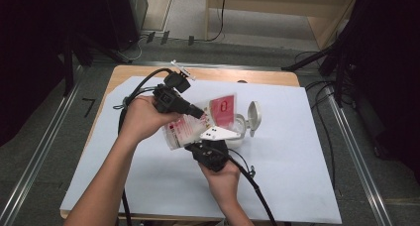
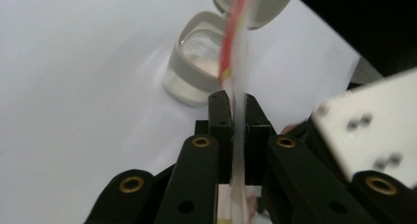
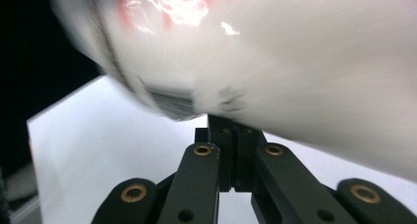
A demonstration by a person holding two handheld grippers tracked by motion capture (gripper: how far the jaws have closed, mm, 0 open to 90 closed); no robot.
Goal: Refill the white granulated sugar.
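A red-and-white plastic pouch [image 1: 181, 132] hangs tilted above the table's middle, held between both grippers. My left gripper [image 1: 200, 113] comes in from the left and is shut on the pouch's upper part; in the left gripper view the pouch [image 2: 239, 81] runs edge-on between the closed jaws of that gripper [image 2: 238, 111]. My right gripper [image 1: 205, 145] reaches up from below, and its jaws [image 3: 235, 130] are shut at the lower edge of the blurred pouch [image 3: 295, 62]. Just beyond the pouch stands a small white container [image 1: 240, 132] [image 2: 194, 62] with its flip lid [image 1: 254, 116] [image 2: 260, 8] open.
A large white sheet [image 1: 287, 161] covers most of the wooden table [image 1: 208, 75]. Black cables trail from both grippers toward the table's left and front edges. Dark stands and more cables lie on the floor around the table. The right gripper's grey plate [image 2: 373, 126] sits close to the left gripper.
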